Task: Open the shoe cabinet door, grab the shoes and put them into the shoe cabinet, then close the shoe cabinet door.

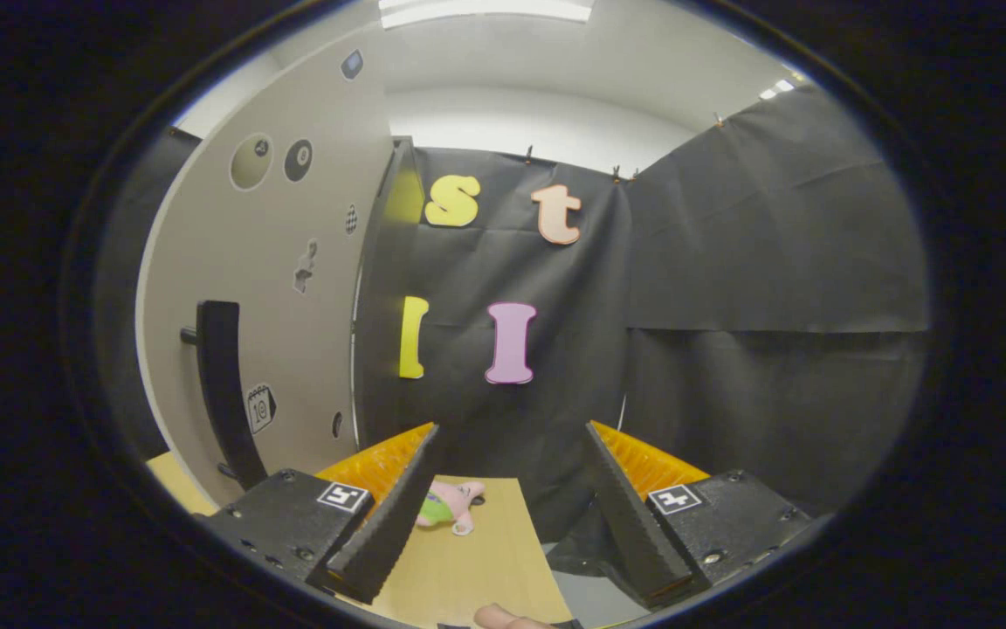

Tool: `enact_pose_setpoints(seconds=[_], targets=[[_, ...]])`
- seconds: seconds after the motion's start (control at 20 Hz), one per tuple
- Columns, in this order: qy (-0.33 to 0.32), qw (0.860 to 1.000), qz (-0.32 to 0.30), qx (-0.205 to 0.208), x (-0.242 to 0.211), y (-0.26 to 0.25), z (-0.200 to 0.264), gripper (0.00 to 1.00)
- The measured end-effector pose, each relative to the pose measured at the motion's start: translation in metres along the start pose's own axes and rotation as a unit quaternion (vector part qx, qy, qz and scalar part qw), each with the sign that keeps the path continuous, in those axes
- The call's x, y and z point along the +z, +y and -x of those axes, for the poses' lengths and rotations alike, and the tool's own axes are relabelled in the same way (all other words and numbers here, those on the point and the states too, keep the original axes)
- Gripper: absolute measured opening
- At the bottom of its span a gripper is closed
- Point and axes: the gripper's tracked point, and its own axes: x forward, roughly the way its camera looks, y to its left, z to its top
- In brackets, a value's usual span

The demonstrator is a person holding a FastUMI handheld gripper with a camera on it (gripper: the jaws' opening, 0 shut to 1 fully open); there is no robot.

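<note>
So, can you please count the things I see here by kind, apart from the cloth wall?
Cabinet door: 1
Black door handle: 1
Pink and green plush toy: 1
Wooden table: 1
Gripper, fingers open and holding nothing: 1
Total: 5

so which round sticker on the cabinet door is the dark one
On the cabinet door, the right sticker of the upper pair is dark; the larger sticker left of it is pale. The gripper is open.
</note>
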Motion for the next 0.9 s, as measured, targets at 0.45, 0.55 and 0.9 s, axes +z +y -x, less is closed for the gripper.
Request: enact_pose_setpoints(seconds=[0.45, 0.55, 0.9], targets=[[-0.019, 0.995, 0.0, 0.093, 0.018, 0.075, 0.017, 1.0], [-0.008, 0.997, 0.007, 0.081, 0.015, 0.075, 0.023, 0.97], [0.001, 0.996, 0.016, 0.086, 0.007, 0.099, 0.032, 0.92]])
